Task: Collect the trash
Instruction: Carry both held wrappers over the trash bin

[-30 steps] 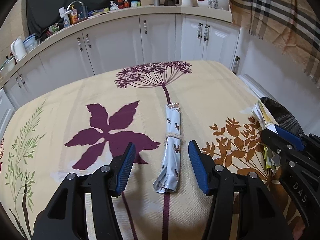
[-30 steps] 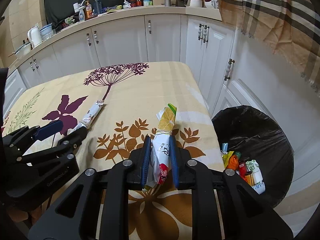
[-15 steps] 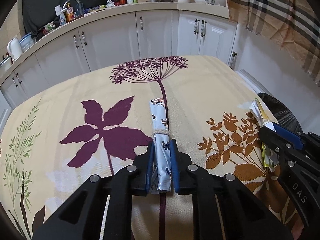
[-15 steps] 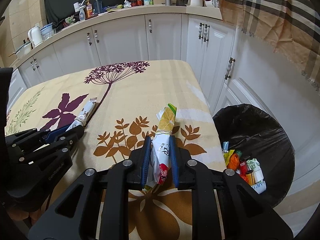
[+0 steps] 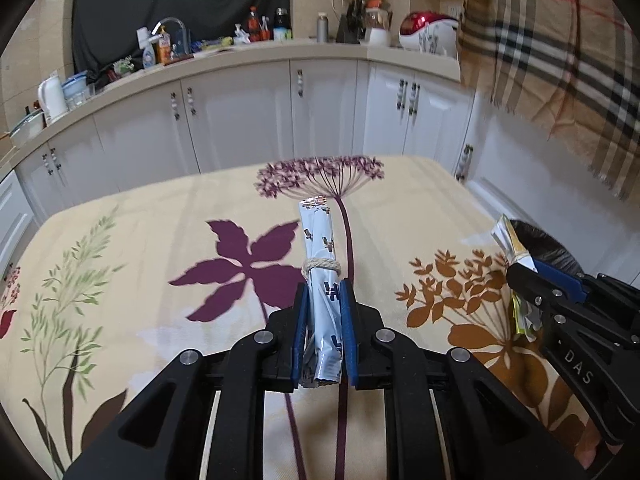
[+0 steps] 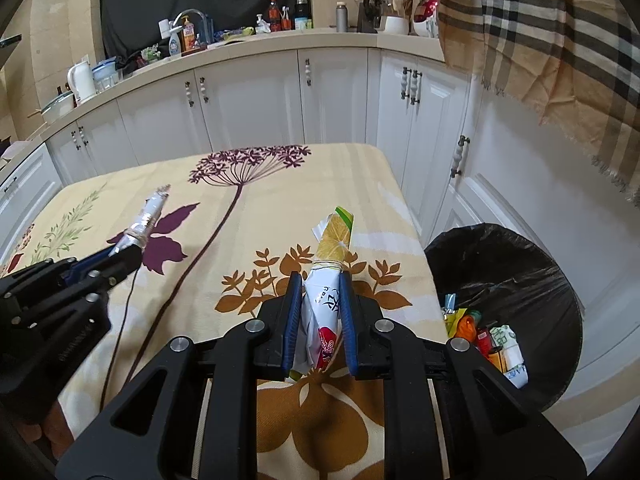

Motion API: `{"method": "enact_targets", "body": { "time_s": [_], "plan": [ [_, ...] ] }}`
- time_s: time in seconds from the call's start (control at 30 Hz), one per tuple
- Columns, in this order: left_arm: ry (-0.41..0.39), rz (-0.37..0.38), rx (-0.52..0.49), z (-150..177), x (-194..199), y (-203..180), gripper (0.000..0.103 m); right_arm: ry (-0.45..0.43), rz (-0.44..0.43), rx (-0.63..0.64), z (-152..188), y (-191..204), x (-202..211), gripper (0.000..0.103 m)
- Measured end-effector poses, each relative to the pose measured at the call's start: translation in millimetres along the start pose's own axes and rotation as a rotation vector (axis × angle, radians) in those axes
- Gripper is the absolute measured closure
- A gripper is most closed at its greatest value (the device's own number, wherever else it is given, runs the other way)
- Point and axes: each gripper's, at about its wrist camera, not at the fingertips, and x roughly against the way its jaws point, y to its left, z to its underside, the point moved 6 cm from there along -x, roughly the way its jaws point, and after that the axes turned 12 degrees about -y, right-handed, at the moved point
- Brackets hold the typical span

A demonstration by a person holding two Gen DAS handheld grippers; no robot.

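My left gripper (image 5: 323, 294) is shut on a rolled silver-blue wrapper (image 5: 320, 240) tied with string and holds it lifted over the flowered tablecloth (image 5: 160, 240); the wrapper also shows in the right wrist view (image 6: 146, 222). My right gripper (image 6: 319, 284) is shut on a rolled white and yellow wrapper (image 6: 334, 240), also tied, above the table's right part. That wrapper also shows in the left wrist view (image 5: 510, 242). A black-lined trash bin (image 6: 516, 264) stands on the floor right of the table, with several wrappers inside.
White kitchen cabinets (image 5: 240, 120) run behind the table, with a cluttered counter (image 5: 200, 48) on top. A plaid cloth (image 6: 540, 40) hangs at the upper right. The table's right edge (image 6: 412, 224) borders the bin.
My left gripper closed on the silver-blue wrapper and has lifted it off the cloth. My right gripper keeps its hold on the white and yellow wrapper, raised slightly.
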Motion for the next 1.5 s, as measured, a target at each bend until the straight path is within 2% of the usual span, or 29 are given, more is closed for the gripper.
{"method": "enact_targets", "body": {
  "time_s": [0.4, 0.77, 1.23, 1.5],
  "plan": [
    [-0.102, 0.032, -0.006, -23, 30, -20, 0.086, -0.074, 0.060, -0.031, -12, -31, 36, 0.085],
    [-0.152, 0.112, -0.052, -32, 42, -74, 0.086, -0.134, 0.170, -0.072, -22, -94, 61, 0.085],
    [-0.146, 0.227, -0.131, -31, 18, -157, 0.086, -0.141, 0.299, -0.109, -18, -166, 64, 0.085],
    [-0.145, 0.259, -0.157, -32, 2, -188, 0.086, -0.130, 0.352, -0.125, -13, -193, 58, 0.085]
  ]
}}
